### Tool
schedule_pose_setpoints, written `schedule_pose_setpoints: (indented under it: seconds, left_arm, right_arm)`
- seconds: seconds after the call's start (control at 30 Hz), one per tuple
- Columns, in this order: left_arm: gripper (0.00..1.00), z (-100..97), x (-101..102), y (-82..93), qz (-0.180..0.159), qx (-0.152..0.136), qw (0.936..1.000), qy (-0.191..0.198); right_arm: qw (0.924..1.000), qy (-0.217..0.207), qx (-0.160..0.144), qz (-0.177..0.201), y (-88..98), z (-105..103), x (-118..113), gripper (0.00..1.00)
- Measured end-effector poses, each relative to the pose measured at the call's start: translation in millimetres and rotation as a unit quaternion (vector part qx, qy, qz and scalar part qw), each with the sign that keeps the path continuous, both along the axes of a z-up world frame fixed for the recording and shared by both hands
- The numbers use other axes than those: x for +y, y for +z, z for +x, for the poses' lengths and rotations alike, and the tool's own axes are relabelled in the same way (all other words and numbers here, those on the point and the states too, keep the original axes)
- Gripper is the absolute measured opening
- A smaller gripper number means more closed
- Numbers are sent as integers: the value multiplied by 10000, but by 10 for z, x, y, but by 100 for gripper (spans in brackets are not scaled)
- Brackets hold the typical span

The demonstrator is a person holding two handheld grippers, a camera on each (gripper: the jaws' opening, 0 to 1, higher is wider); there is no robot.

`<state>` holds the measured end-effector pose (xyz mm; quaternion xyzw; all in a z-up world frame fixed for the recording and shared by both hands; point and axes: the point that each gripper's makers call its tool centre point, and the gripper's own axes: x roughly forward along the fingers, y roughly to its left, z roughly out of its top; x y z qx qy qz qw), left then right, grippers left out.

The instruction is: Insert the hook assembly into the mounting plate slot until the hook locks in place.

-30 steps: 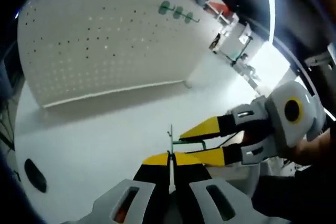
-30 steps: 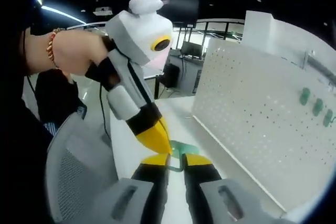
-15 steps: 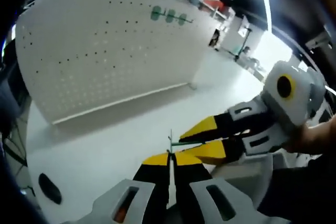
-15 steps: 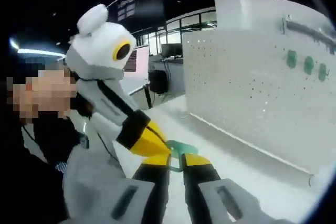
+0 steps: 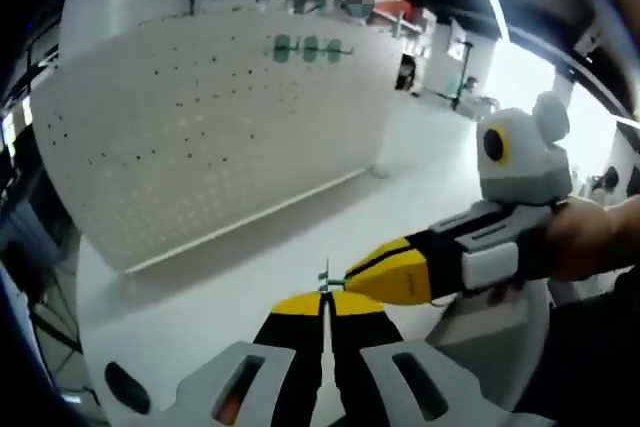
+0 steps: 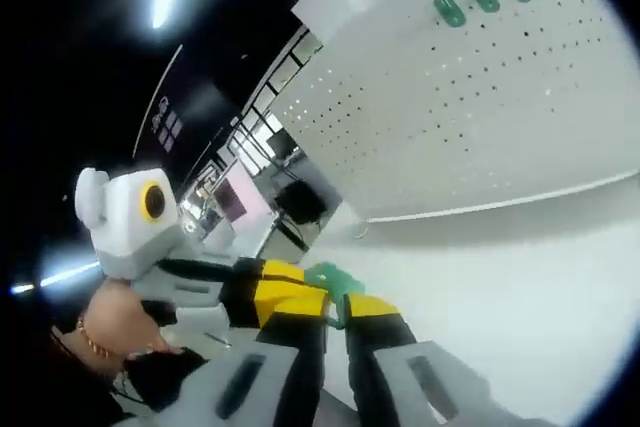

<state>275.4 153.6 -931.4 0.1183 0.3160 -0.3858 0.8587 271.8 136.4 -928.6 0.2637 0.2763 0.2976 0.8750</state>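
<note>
In the left gripper view my left gripper [image 5: 325,301] is shut on a thin pale mounting plate [image 5: 325,285] seen edge-on, standing up between the yellow tips. My right gripper [image 5: 372,270] reaches in from the right and its tips meet that plate. In the right gripper view my right gripper [image 6: 336,307] is shut on the green hook assembly [image 6: 334,281]. The left gripper's yellow fingers [image 6: 272,283] come in from the left and touch the green part. How the hook sits in the plate's slot is hidden by the jaws.
A large white pegboard [image 5: 200,127] stands upright on the white table [image 5: 220,287], with three green hooks [image 5: 310,47] hung near its top; the same pegboard [image 6: 480,117] is in the right gripper view. A dark oval object [image 5: 125,385] lies low left. A person's hand [image 5: 590,242] holds the right gripper.
Both views have rolled and swung as the hands turned. The right gripper has rotated about the joined parts, with its jaws now seen nearly edge-on. Both grips are unchanged.
</note>
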Motion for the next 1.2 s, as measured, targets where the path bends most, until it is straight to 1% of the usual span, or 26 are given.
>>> schedule_pose_setpoints:
  seconds: [0.03, 0.1, 0.13, 0.23, 0.33, 0.57, 0.67, 0.73, 0.77, 0.87, 0.9, 0.97, 1.0, 1.07, 1.1, 1.2]
  left_arm:
    - [2, -26, -12, -27, 12, 67, 10000, -15]
    - [2, 3, -13, -13, 6, -93, 10000, -8]
    - [2, 16, -14, -21, -22, -67, 10000, 27]
    - [3, 48, -14, -14, -174, -40, 9998, 105]
    - [2, 55, -14, 4, -218, -45, 9997, 127]
    - [3, 53, -26, 13, -214, -80, 9997, 115]
    - [3, 63, -23, 17, -173, -161, 9997, 78]
    - [5, 78, -12, 10, -93, -229, 9997, 73]
    - [8, 87, -8, 6, -65, -264, 9996, 59]
    - [15, 112, 0, 6, -105, -273, 9995, 108]
    - [15, 109, 1, 6, -135, -252, 9995, 116]
    - [16, 106, 4, -1, -138, -244, 9996, 106]
    - [16, 99, 8, 2, -140, -263, 9995, 97]
    - [17, 95, -9, 29, -224, -342, 9992, 42]
    - [17, 97, -36, 72, -368, -401, 9985, 33]
    - [18, 100, -66, 112, -526, -393, 9978, 49]
  right_arm:
    - [10000, -43, -22, 64, 16, 36, -24, 0]
    - [9999, 40, -134, -14, 34, 28, 10, 0]
    - [9999, 49, -157, -35, 45, 23, 23, 0]
    - [9999, 63, -138, -44, 44, 29, 33, 0]
    - [9999, 42, -100, 0, 47, 42, 26, 0]
    - [9999, -29, -50, 97, 49, 54, 33, 0]
    - [9999, -51, -58, 120, 63, 69, 30, 0]
    - [9998, -102, -59, 133, 73, 89, 7, 0]
    - [9998, -115, -63, 138, 77, 95, -2, 0]
    - [9998, -130, -99, 99, 86, 119, -43, 0]
    - [9998, -137, -116, 72, 94, 125, -57, 0]
    - [9996, -107, -247, -93, 129, 145, -97, 0]
    - [9995, -117, -263, -90, 150, 150, -108, 0]
    - [9996, -93, -272, -29, 204, 159, -120, 0]
    - [9995, -72, -294, 0, 243, 157, -117, 0]
    - [9993, 43, -358, 9, 319, 132, -86, 0]
